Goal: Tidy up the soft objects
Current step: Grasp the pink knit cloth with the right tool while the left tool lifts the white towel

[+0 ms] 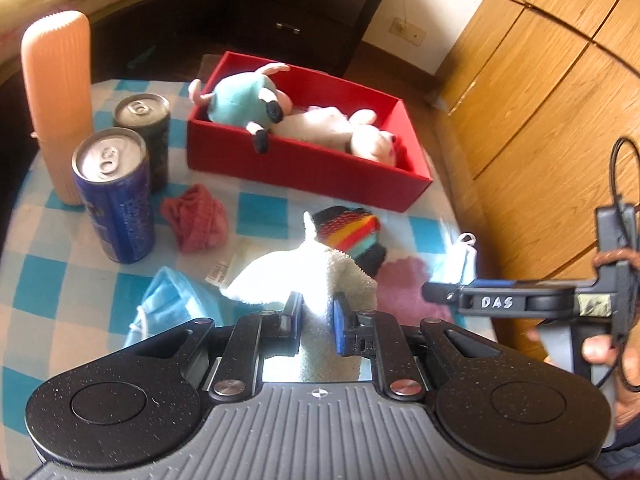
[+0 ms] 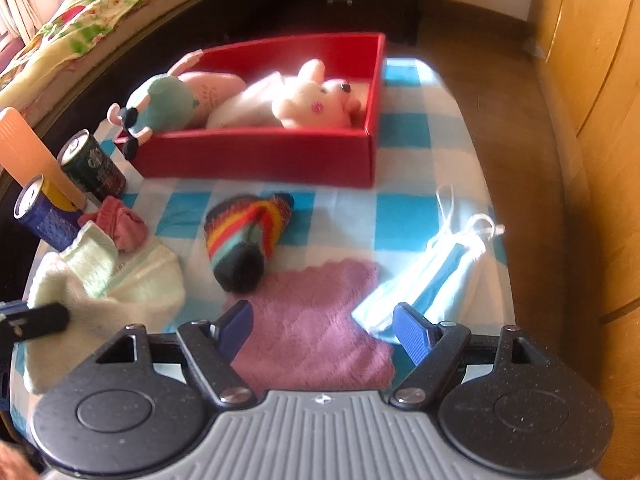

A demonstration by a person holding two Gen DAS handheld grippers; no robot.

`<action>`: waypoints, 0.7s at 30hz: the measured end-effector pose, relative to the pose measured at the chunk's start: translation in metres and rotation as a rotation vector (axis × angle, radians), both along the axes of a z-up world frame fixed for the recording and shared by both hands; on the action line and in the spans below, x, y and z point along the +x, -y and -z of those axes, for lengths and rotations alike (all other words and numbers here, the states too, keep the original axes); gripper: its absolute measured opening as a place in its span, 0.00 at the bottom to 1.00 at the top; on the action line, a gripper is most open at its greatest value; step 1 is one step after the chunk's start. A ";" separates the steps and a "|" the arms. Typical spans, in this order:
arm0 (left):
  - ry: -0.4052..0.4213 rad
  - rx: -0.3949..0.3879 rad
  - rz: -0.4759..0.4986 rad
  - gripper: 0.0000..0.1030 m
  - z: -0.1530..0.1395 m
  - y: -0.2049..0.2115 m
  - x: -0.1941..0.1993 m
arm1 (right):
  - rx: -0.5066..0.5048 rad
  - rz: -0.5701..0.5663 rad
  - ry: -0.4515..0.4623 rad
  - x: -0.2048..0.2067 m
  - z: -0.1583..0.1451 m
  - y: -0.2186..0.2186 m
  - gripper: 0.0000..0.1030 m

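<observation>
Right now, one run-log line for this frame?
left gripper: shut on white towel | right gripper: open above pink cloth | red box: two plush toys inside

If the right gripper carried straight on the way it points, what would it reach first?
Most likely the pink cloth, lying flat on the table between the open right gripper's fingers; depth is hard to judge.

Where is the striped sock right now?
In the right wrist view the striped sock lies mid-table on the checked cloth, between the red box and the pink towel.
</observation>
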State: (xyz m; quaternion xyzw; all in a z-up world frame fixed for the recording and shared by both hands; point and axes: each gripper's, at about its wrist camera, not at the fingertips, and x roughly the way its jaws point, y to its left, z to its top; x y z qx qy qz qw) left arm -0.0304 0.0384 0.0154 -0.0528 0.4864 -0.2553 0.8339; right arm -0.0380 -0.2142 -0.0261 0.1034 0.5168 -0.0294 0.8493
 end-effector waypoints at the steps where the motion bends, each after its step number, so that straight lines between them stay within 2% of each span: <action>1: 0.000 -0.006 -0.003 0.13 -0.002 0.001 0.000 | 0.005 -0.007 -0.007 -0.001 0.001 0.002 0.54; 4: 0.009 -0.030 0.022 0.13 -0.007 0.005 -0.003 | 0.010 0.032 0.012 -0.005 -0.005 0.015 0.54; 6: 0.013 -0.023 0.028 0.14 -0.006 0.008 -0.003 | 0.080 0.071 -0.007 -0.007 -0.002 0.026 0.55; 8: 0.003 -0.006 0.030 0.14 -0.002 0.012 -0.004 | 0.137 0.035 -0.035 -0.007 0.002 0.021 0.55; 13: -0.028 0.027 0.053 0.15 0.013 0.019 -0.003 | 0.065 -0.100 -0.060 -0.005 0.009 -0.014 0.55; 18: -0.047 0.089 0.072 0.15 0.029 0.025 -0.005 | -0.024 -0.140 -0.128 0.008 0.032 -0.031 0.55; 21: -0.032 0.129 0.078 0.15 0.033 0.027 -0.008 | -0.052 -0.144 -0.133 0.008 0.043 -0.034 0.55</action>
